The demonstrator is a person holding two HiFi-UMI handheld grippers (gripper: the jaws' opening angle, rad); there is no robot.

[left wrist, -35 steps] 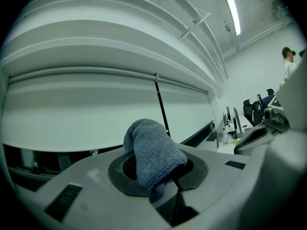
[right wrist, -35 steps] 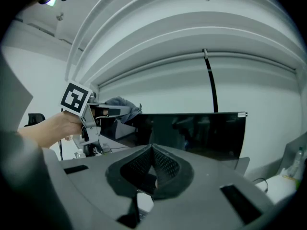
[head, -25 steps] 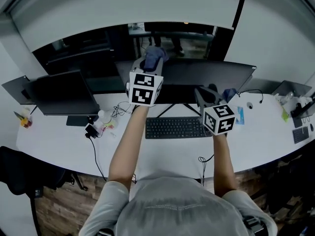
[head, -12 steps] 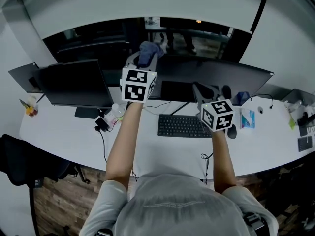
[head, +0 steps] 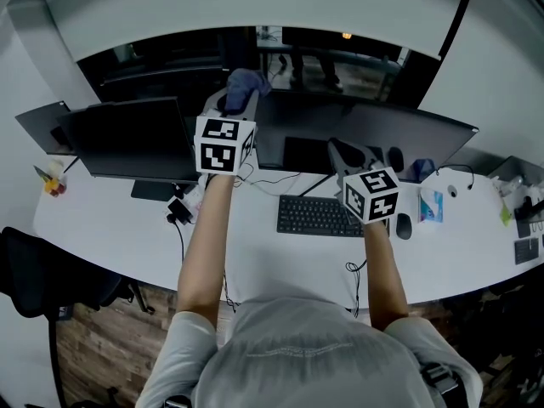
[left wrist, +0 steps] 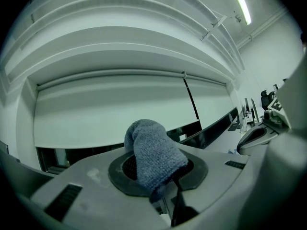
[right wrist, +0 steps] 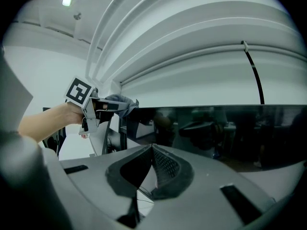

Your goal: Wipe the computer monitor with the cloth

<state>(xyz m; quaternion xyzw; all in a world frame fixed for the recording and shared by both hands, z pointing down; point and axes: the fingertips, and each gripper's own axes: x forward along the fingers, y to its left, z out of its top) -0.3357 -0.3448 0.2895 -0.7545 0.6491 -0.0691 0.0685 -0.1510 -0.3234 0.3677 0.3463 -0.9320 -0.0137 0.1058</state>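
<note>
The left gripper (head: 237, 102) is clamped on a blue-grey cloth (left wrist: 154, 156), which bulges out past its jaws; the cloth sits at the top left corner of the wide monitor (head: 374, 131), possibly touching its edge; the right gripper (right wrist: 152, 150), jaws pressed together on nothing, hangs before the monitor's lower middle.

White desk (head: 110, 228), wide monitor (head: 365, 133), second monitor (head: 127, 138), black keyboard (head: 319, 216), mouse (head: 403, 226)
</note>
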